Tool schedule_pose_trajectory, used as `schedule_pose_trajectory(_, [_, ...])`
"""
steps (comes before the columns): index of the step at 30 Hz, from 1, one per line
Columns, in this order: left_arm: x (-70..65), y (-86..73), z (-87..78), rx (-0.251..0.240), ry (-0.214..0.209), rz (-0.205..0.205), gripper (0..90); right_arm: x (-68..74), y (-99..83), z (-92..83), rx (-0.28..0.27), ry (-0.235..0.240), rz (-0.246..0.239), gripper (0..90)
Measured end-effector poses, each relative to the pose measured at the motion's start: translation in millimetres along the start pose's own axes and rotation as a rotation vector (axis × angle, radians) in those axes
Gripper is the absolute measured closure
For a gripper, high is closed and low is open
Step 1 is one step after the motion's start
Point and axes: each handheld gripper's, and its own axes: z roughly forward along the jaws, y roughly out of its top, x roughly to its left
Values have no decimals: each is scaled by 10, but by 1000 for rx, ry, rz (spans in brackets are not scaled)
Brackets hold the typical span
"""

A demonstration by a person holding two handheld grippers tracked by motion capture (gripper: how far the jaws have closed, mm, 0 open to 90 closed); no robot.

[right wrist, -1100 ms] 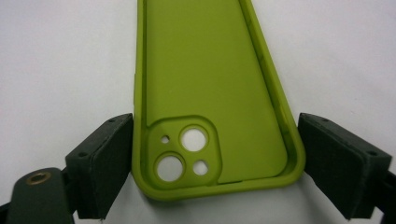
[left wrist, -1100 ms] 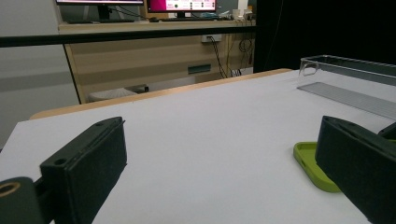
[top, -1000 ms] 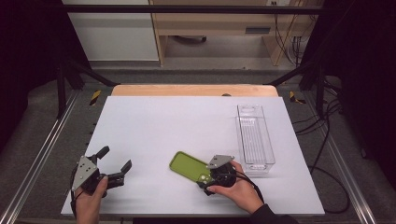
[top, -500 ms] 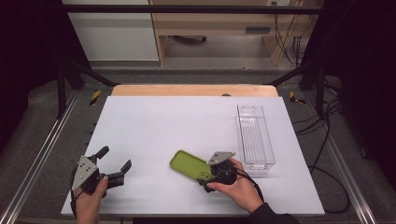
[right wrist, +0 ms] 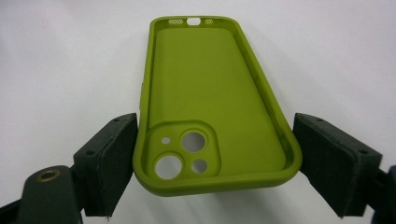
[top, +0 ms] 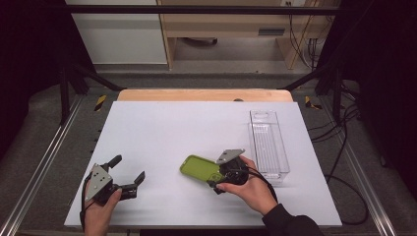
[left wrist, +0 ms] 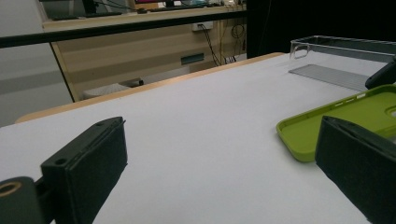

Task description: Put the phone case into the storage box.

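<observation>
Lying between tool (right wrist: pixel 212 158) jaws: green case (right wrist: pixel 210 102)

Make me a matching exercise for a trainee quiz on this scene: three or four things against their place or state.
Things:
1. phone case
2. clear bin
3. left gripper
4. right gripper

States:
A. empty, at the table's right side
B. open over bare table, near the left edge
C. green, hollow side up
D. jaws set on either side of the case's camera end

Pairs: 1-C, 2-A, 3-B, 4-D
</observation>
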Motion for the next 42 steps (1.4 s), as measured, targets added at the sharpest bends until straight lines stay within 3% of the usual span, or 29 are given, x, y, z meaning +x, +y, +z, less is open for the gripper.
schedule_pose_trajectory(22, [-18, 1, 14, 5, -6, 7, 20, -62, 69, -76, -38, -12, 21, 173])
schedule_pose_trajectory(30, [-51, 9, 31, 10, -14, 23, 20, -70, 158, -162, -55, -19, 2, 174])
schedule_pose_trajectory(35, [-216, 48, 104, 26, -45, 88, 20, -66, 218, -207, -58, -23, -8, 174])
schedule_pose_trajectory(37, [-328, 67, 165, 37, -57, 136, 19, -70, 243, -227, -63, -24, -12, 174])
schedule_pose_trajectory(38, [-328, 67, 165, 37, -57, 136, 19, -72, 255, -235, -64, -24, -13, 174])
schedule_pose_trajectory(42, [-591, 103, 354, 60, -101, 245, 26, -65, 307, -274, -63, -24, -21, 174])
